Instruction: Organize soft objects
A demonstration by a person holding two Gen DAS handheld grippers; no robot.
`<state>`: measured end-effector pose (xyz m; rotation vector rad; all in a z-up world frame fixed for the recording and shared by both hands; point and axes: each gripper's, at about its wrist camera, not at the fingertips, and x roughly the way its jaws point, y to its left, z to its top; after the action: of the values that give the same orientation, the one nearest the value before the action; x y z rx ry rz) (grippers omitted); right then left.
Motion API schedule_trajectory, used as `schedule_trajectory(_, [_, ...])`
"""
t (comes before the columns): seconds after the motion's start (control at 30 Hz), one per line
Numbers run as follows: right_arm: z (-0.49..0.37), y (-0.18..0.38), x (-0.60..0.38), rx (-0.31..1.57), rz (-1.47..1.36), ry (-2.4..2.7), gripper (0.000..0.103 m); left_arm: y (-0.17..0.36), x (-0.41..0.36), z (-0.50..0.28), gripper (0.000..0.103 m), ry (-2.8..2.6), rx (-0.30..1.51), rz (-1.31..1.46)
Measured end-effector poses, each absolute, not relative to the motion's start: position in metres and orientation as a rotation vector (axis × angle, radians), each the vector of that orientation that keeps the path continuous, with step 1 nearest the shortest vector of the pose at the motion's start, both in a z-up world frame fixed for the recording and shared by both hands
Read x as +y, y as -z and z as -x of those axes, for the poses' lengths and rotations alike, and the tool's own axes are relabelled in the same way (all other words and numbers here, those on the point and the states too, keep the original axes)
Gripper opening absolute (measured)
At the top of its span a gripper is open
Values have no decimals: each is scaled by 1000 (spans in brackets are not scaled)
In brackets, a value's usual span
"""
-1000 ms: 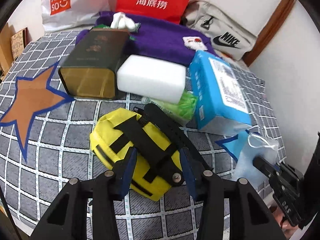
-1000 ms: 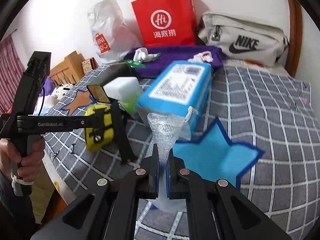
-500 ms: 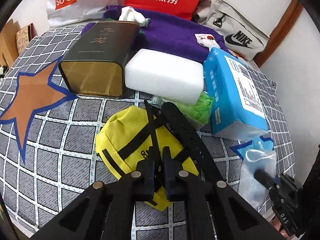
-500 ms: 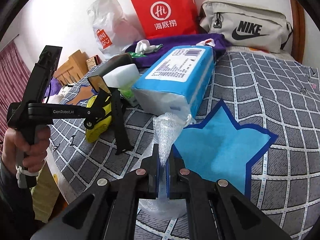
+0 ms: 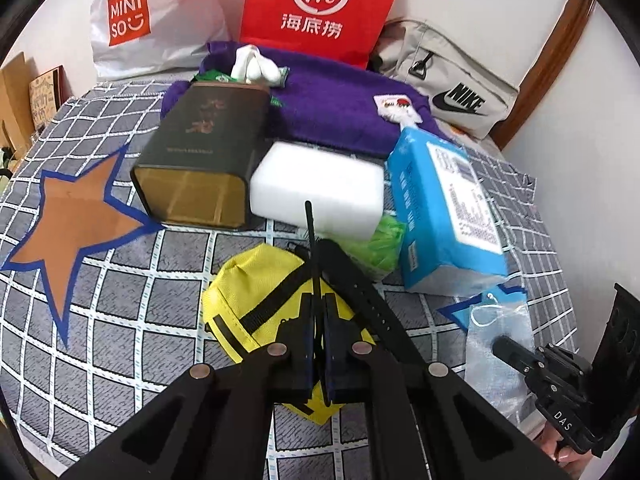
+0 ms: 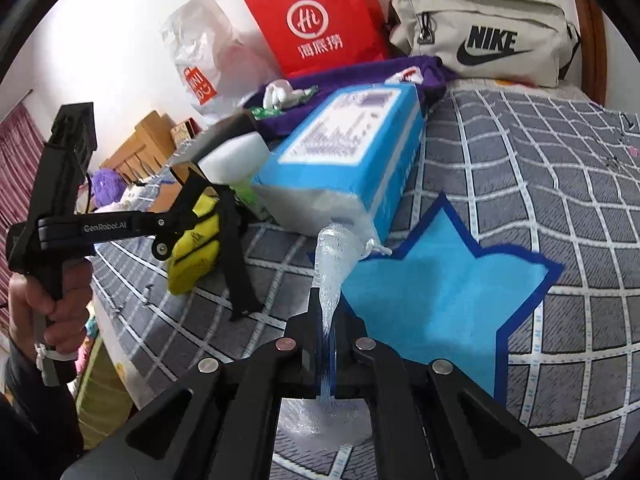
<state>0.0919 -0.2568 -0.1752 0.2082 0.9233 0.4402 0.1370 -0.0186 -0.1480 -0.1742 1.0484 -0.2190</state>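
Left gripper (image 5: 318, 316): jaws closed tight on a thin black strap (image 5: 311, 240) of the yellow pouch (image 5: 256, 296); the strap stands up between the pads. Jaws have just been closing, strap between them. The pouch lies on the grey checked bedcover (image 5: 120, 320), just in front of the white foam block (image 5: 316, 192) and the green bag (image 5: 380, 244). A wider black band (image 5: 372, 316) runs across the pouch's right side.

Right gripper (image 6: 327, 344): jaws pinched together on a clear mesh bag (image 6: 332, 264), which rises in a cone above the fingertips, drawstring at its top. The bag sits at the edge of the blue star patch (image 6: 440, 300), just in front of the blue tissue pack (image 6: 352, 160).

Behind: dark tin (image 5: 200, 160) touching the foam block on its left; purple cloth (image 5: 340, 116); red paper bag (image 5: 320, 8), white shopping bag (image 5: 152, 20) and beige waist bag (image 5: 452, 84) against the wall. A hand (image 6: 52, 304) grips the left gripper's handle.
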Motion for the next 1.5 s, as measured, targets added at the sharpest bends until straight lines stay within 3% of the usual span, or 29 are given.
schedule_trajectory(0.7, [-91, 112, -252, 833, -205, -431, 2, 97, -12, -141, 5, 202, 944, 180])
schedule_trajectory(1.5, [-159, 55, -235, 764, -137, -393, 2, 45, 23, -197, 5, 139, 856, 175])
